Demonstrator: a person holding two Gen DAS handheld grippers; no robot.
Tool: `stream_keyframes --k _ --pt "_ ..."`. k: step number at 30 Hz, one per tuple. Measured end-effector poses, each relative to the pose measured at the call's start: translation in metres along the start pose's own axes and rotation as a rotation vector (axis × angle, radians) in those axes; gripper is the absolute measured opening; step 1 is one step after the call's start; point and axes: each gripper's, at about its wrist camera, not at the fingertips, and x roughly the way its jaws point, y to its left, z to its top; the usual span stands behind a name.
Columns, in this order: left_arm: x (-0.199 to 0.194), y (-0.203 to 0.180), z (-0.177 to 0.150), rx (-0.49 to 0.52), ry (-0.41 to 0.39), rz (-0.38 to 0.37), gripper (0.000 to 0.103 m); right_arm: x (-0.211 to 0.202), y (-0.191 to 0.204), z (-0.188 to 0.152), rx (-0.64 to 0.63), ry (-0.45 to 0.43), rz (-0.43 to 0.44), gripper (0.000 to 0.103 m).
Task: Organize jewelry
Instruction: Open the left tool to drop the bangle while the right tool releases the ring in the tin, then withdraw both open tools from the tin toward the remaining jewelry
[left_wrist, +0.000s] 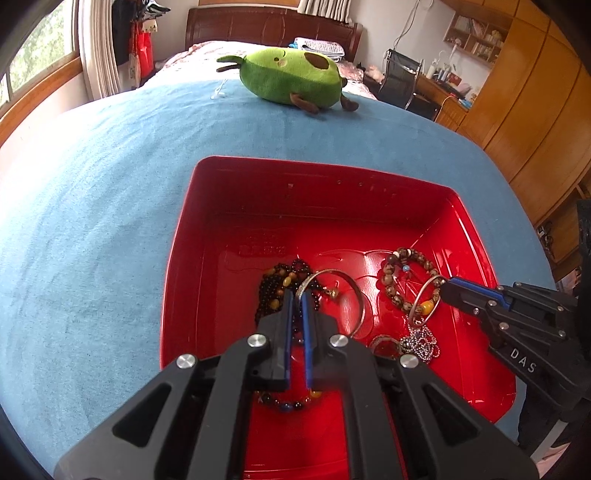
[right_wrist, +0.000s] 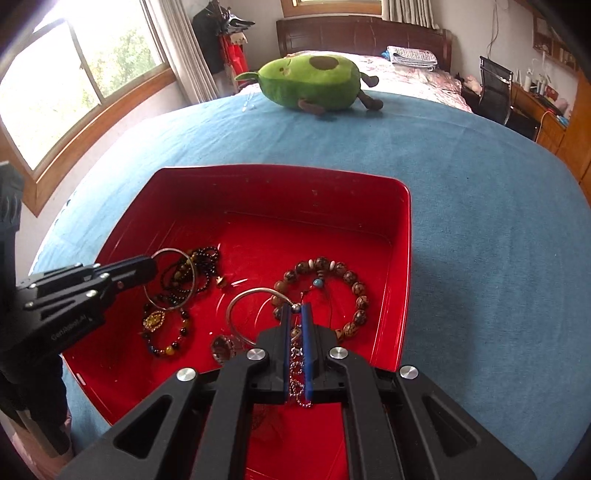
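We see both grippers clamped on thin round silver bangles inside the glossy red tray: left gripper grasping one bangle, right gripper another mid-tray.

Two black hand-held claws with blue finger pads both angle steeply downward, side by side. The left claw has its pads drawn nearly together, pinching a thin silver wire bangle at its tips. The right claw is likewise closed, its pads clamped on the ball-tipped end of a second, open silver bangle. In each wrist view the other claw reaches in from the side at a slant.
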Motion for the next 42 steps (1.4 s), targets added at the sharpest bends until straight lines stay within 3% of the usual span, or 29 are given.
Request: stream_keyframes --k 3,5,12,15,21,24,26,28,32,35,42 --pt "0.003 0.001 0.0 -0.001 0.005 0.002 0.014 -0.001 -0.002 0.0 0.016 0.005 0.01 0.008" --pt "0.002 0.001 0.0 0.0 -0.004 0.007 0.022 -0.003 -0.004 0.0 0.029 -0.001 0.014 0.019" --pt "-0.006 -0.001 -0.001 0.003 -0.019 0.001 0.025 -0.012 -0.001 -0.002 0.033 -0.018 0.023 0.019" --pt "-0.013 0.001 -0.002 -0.005 -0.036 0.005 0.036 -0.016 -0.001 -0.004 0.037 -0.026 0.025 0.019" --pt "-0.029 0.001 -0.005 -0.013 -0.084 0.006 0.053 -0.025 -0.001 -0.008 0.045 -0.05 0.012 0.029" --pt "-0.041 0.0 -0.008 -0.012 -0.126 0.021 0.068 -0.033 -0.001 -0.009 0.045 -0.079 0.0 0.042" --pt "-0.047 -0.001 -0.01 -0.003 -0.152 0.036 0.076 -0.041 0.0 -0.011 0.042 -0.109 -0.021 0.062" --pt "-0.053 -0.002 -0.011 -0.003 -0.168 0.037 0.087 -0.048 0.001 -0.013 0.04 -0.131 -0.034 0.071" --pt "-0.068 -0.002 -0.015 -0.019 -0.188 0.023 0.091 -0.072 0.0 -0.019 0.053 -0.201 -0.052 0.093" --pt "-0.084 -0.005 -0.023 -0.015 -0.212 0.021 0.092 -0.094 0.001 -0.029 0.058 -0.254 -0.09 0.099" --pt "-0.123 -0.01 -0.062 0.01 -0.239 0.03 0.095 -0.132 0.009 -0.065 0.06 -0.282 -0.13 0.099"
